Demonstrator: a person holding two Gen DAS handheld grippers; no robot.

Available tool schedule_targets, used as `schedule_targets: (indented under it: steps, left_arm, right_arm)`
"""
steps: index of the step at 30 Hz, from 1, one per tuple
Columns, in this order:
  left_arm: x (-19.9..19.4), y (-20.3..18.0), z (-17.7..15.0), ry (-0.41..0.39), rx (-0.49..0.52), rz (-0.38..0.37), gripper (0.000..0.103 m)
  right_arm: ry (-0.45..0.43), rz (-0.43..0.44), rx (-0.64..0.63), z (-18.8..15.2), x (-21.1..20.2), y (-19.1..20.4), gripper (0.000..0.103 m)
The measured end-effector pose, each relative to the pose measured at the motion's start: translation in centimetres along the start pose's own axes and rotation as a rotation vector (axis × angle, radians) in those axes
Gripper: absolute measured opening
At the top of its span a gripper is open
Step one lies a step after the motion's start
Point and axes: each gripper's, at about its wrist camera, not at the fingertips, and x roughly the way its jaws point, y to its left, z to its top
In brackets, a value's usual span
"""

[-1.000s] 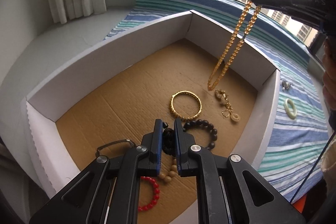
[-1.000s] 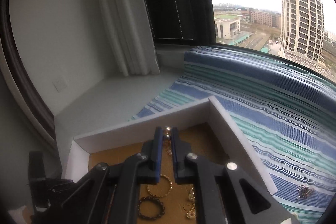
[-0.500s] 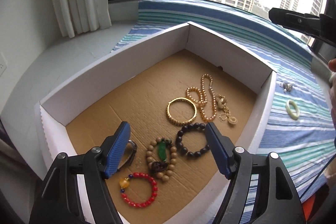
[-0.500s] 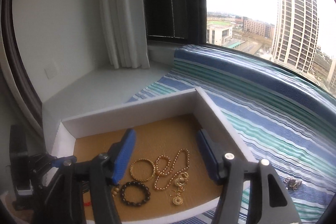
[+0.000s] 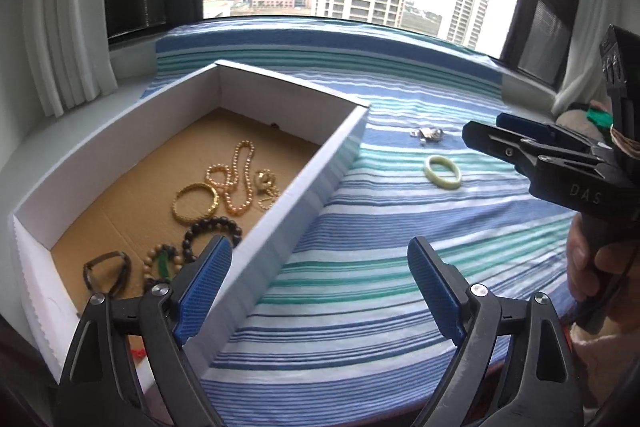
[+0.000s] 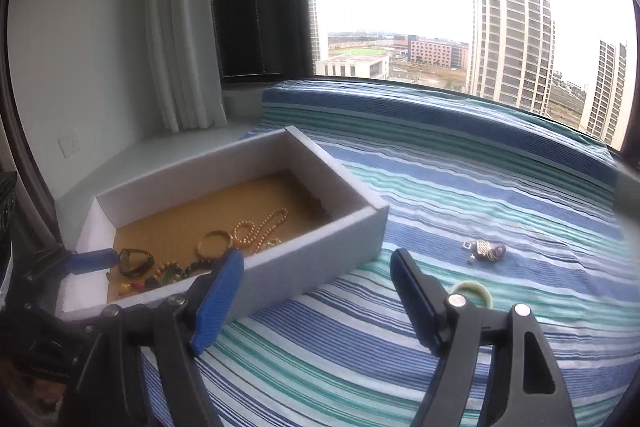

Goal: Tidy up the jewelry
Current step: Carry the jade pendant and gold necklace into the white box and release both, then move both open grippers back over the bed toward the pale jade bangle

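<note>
A white-walled box [image 5: 308,183] with a brown cardboard floor holds a gold bead necklace [image 5: 240,175], a gold bangle [image 5: 195,203], a dark bead bracelet [image 5: 212,233] and several other pieces. It also shows in the right wrist view [image 6: 320,243]. On the striped cloth lie a pale green ring bangle [image 5: 442,167] [image 6: 476,293] and a small silver piece [image 5: 427,135] [image 6: 486,250]. My left gripper [image 5: 320,291] is open and empty over the box's right wall. My right gripper [image 6: 316,295] is open and empty, near the green bangle.
The blue, green and white striped cloth [image 5: 400,267] covers the window seat. White curtains [image 5: 60,27] hang at the left. A grey ledge [image 6: 160,155] lies behind the box. The right gripper's body [image 5: 560,167] shows at the right of the left wrist view.
Both grippers opened and let go: the gold necklace dropped into the box, and the left's beads lie there too. Both views then swung right, toward the cloth.
</note>
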Motion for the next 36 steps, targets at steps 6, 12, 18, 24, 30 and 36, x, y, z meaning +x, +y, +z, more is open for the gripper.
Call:
schedule_targets:
  steps: [6, 12, 18, 24, 30, 36]
  left_arm:
    - [3.8, -3.9, -2.2, 0.094, 0.053, -0.049, 0.092]
    - [6.2, -6.3, -4.8, 0.180, 0.102, -0.049, 0.092]
    - [7.1, -6.0, -6.0, 0.215, 0.077, -0.050, 0.092]
    - [7.4, -5.7, -6.6, 0.232, 0.057, -0.038, 0.092]
    - [7.7, -6.1, -7.0, 0.246, 0.061, -0.039, 0.092]
    - [8.2, -6.2, -7.4, 0.261, 0.063, -0.037, 0.092]
  right_arm:
    - [0.062, -0.145, 0.101, -5.5, -0.9, -5.2, 0.077]
    - [0.142, -0.229, 0.255, -12.3, -1.1, -9.4, 0.077]
    - [0.190, -0.315, 0.293, -16.7, -1.7, -11.7, 0.077]
    - [0.169, -0.339, 0.294, -17.4, -2.5, -11.8, 0.077]
    - [0.146, -0.337, 0.278, -17.7, -2.7, -11.3, 0.077]
    - [0.149, -0.325, 0.272, -18.1, -2.5, -10.9, 0.077]
